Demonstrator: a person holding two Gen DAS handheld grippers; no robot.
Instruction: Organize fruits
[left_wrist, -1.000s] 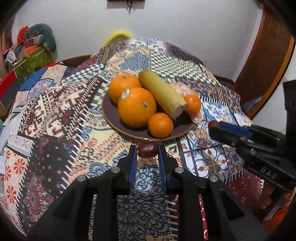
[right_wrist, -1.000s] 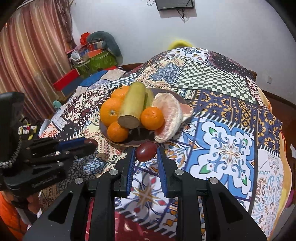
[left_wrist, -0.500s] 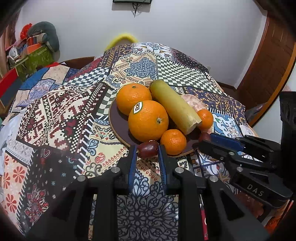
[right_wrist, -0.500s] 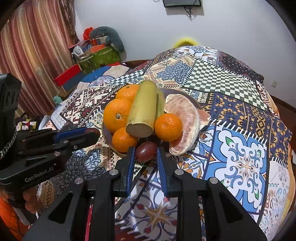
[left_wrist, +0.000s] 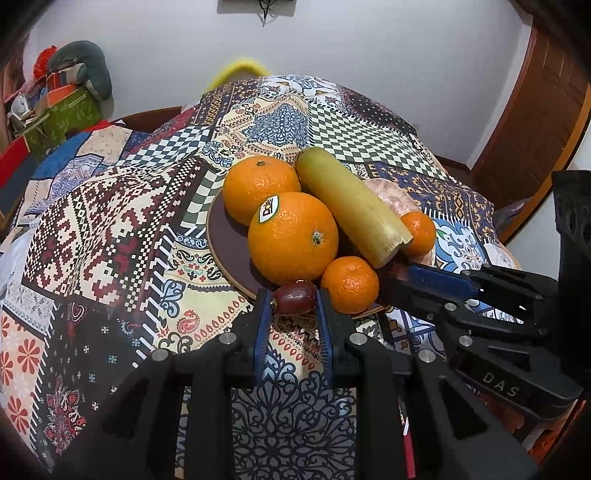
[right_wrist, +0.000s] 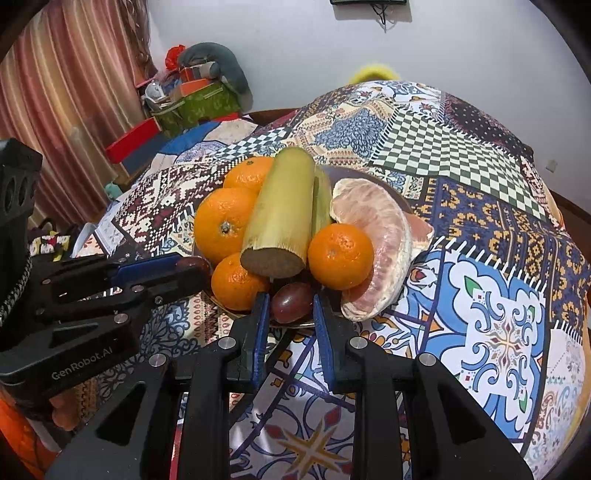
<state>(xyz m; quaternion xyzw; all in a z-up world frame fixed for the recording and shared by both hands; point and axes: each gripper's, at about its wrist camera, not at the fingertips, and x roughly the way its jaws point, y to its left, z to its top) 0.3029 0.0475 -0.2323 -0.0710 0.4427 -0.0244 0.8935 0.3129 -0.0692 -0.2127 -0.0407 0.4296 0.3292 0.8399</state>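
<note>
- Two dark red fruits are in grip, one per gripper: the left gripper (left_wrist: 291, 301) is clamped on the left red fruit (left_wrist: 294, 297), the right gripper (right_wrist: 289, 308) on the right red fruit (right_wrist: 291, 302).
- Change since 1.0 s ago: both grippers have advanced from over the cloth to the near rim of the brown plate (left_wrist: 229, 236); fingers just as closed as before.
- Left red fruit: long axis runs side to side, spanning pad to pad; it sits at the plate's near edge, just below the large stickered orange (left_wrist: 293, 236), with the small mandarin (left_wrist: 349, 284) just to its right.
- Right red fruit: oval, long axis tilted up toward the right; it sits at the plate rim under the cut end of the sugarcane piece (right_wrist: 282, 221), between the small mandarin and a second mandarin (right_wrist: 340, 255).
- Plate also holds a rear orange (left_wrist: 260, 189) and a peeled pomelo segment (right_wrist: 376, 243) on the right side.
- The patchwork tablecloth (left_wrist: 110, 236) covers the table.
- Far left: a green box (right_wrist: 199, 105) with clutter; striped curtain (right_wrist: 74, 92) beside it.
</note>
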